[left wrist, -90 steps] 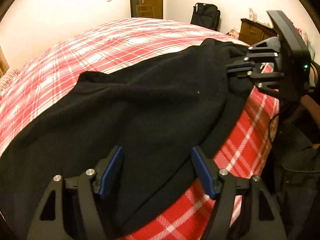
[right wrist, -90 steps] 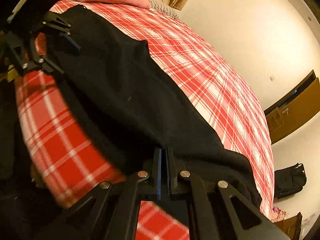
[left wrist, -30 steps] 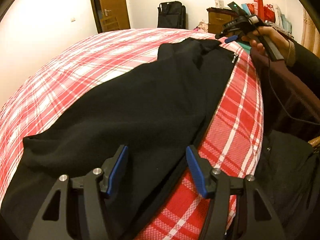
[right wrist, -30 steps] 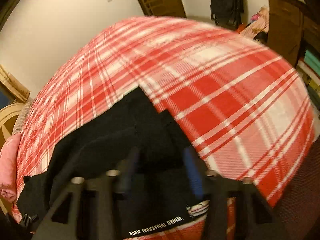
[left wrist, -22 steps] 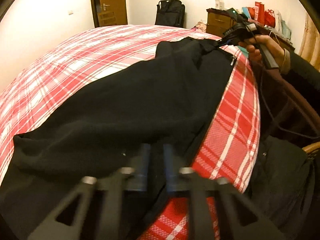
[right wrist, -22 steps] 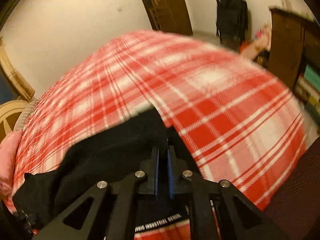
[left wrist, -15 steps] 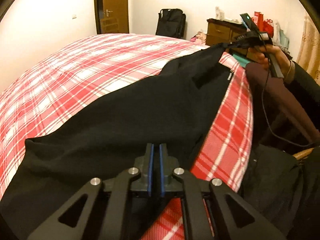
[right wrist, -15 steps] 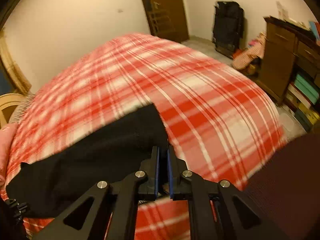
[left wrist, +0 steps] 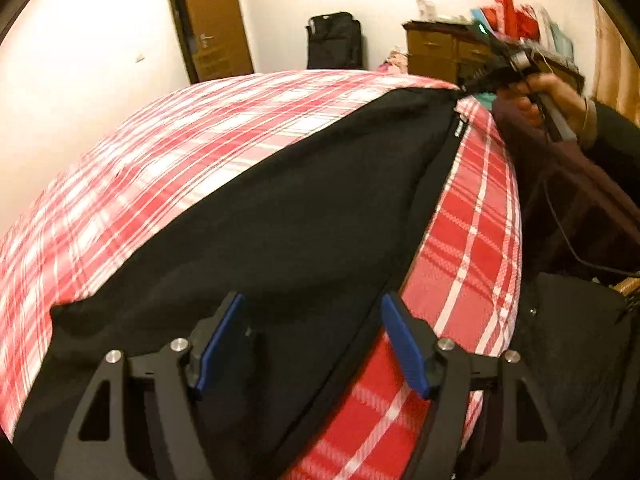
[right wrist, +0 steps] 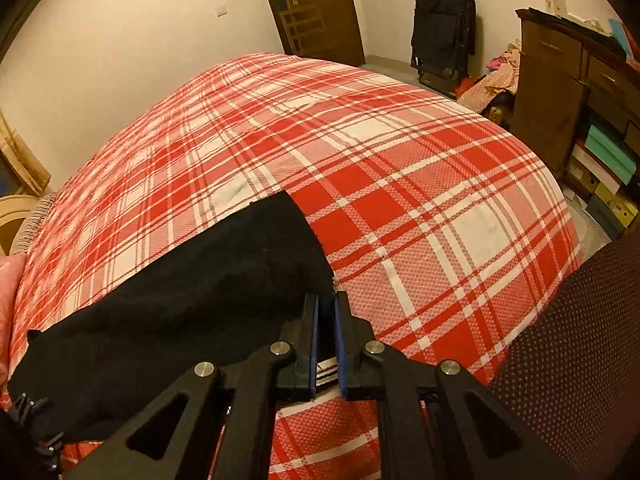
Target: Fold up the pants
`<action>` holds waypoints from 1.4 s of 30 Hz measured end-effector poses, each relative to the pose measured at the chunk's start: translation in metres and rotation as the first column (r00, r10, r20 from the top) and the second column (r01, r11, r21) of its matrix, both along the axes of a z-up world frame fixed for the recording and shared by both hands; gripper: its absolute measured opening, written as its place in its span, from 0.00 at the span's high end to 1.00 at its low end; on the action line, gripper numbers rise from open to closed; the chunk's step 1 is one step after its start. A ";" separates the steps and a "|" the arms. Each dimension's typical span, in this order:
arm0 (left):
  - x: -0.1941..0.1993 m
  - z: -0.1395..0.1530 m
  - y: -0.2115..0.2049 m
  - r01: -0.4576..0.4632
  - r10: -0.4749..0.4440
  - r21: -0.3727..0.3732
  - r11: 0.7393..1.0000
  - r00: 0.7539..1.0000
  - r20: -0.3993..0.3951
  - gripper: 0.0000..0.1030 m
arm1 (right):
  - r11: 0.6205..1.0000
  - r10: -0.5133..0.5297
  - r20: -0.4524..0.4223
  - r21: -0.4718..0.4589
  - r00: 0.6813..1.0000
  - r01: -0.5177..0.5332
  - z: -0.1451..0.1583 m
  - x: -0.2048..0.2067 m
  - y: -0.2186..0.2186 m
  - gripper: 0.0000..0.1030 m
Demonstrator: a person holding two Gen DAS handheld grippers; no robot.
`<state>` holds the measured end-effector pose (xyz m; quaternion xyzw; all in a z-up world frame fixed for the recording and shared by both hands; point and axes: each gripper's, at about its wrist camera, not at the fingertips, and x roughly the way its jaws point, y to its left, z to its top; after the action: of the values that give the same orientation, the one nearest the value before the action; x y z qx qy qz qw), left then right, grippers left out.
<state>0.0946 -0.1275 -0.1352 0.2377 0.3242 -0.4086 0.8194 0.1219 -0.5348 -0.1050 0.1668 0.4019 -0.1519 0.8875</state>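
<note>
Black pants [left wrist: 288,216] lie stretched lengthwise on a red and white plaid bed [left wrist: 168,152], near its right edge. My left gripper [left wrist: 312,340] is open, its blue pads [left wrist: 218,340] apart above the near end of the pants. My right gripper [right wrist: 325,332] is shut on the far corner of the pants [right wrist: 192,300] and holds it a little off the bed; it also shows in the left wrist view [left wrist: 492,76] at the far end.
A brown door [right wrist: 316,8], a black bag [right wrist: 440,20] and a wooden dresser [right wrist: 560,92] with boxes stand past the bed's far end. A dark dotted garment [right wrist: 568,352] is at the right. A pink pillow [right wrist: 6,300] lies at the left.
My left gripper was shut on the pants half a second ago and has opened. My right gripper closed on the far corner and pulled the pants out straight.
</note>
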 end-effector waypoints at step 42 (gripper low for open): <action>-0.006 0.010 -0.006 0.045 -0.047 -0.025 0.999 0.996 -0.076 0.51 | 0.976 0.020 0.027 -0.218 0.999 -0.014 0.031 -0.025 0.030 0.51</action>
<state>0.0889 -0.1335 -0.1251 0.2199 0.3452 -0.4400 0.7993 0.0972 -0.5053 -0.0739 0.0675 0.3715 -0.1849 0.9073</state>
